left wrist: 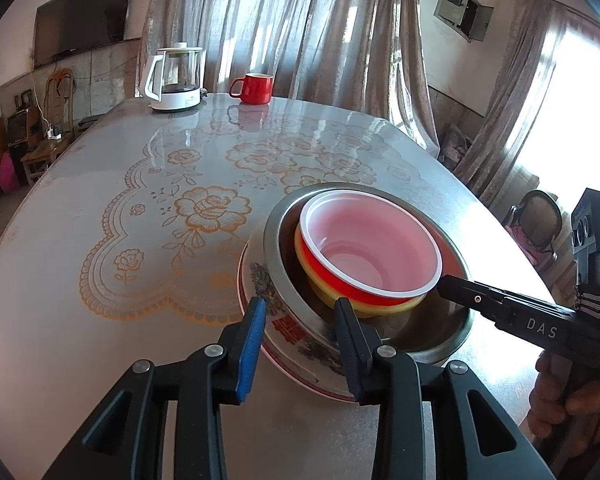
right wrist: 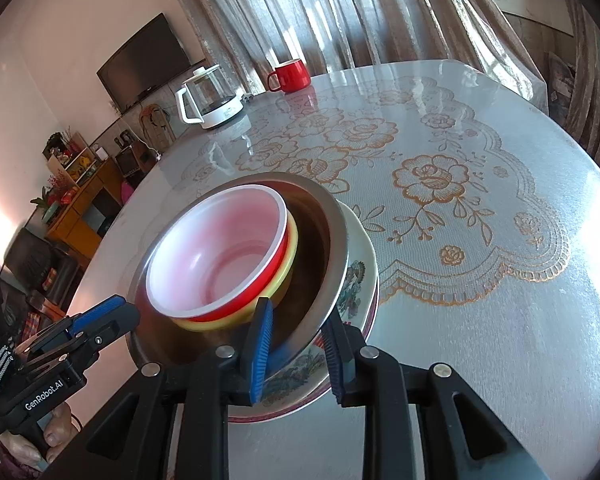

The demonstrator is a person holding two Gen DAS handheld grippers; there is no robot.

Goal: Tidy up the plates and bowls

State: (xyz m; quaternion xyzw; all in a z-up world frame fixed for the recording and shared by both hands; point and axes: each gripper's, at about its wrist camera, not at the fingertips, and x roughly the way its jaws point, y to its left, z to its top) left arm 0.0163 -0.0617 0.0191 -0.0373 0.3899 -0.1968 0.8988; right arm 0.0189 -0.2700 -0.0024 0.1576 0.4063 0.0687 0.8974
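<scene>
A red bowl with a white inside [left wrist: 370,246] [right wrist: 216,254] is nested in a yellow bowl [left wrist: 370,308] [right wrist: 278,280]. Both sit in a steel bowl [left wrist: 440,328] [right wrist: 320,240], which stands on a patterned plate [left wrist: 288,330] [right wrist: 356,280] near the table's front edge. My left gripper [left wrist: 300,316] straddles the steel bowl's near rim, one finger inside and one over the plate, with gaps showing beside the pads. My right gripper [right wrist: 298,326] straddles the rim on the other side the same way, pads clear of the metal. Each gripper also shows in the other's view: the right gripper [left wrist: 446,282] and the left gripper [right wrist: 92,322].
A glass kettle on a white base [left wrist: 176,80] [right wrist: 212,98] and a red mug [left wrist: 254,88] [right wrist: 290,76] stand at the table's far end. The table [left wrist: 160,200] [right wrist: 460,240] carries a floral cover. A hand [left wrist: 568,396] holds the right gripper's handle. Curtains hang behind.
</scene>
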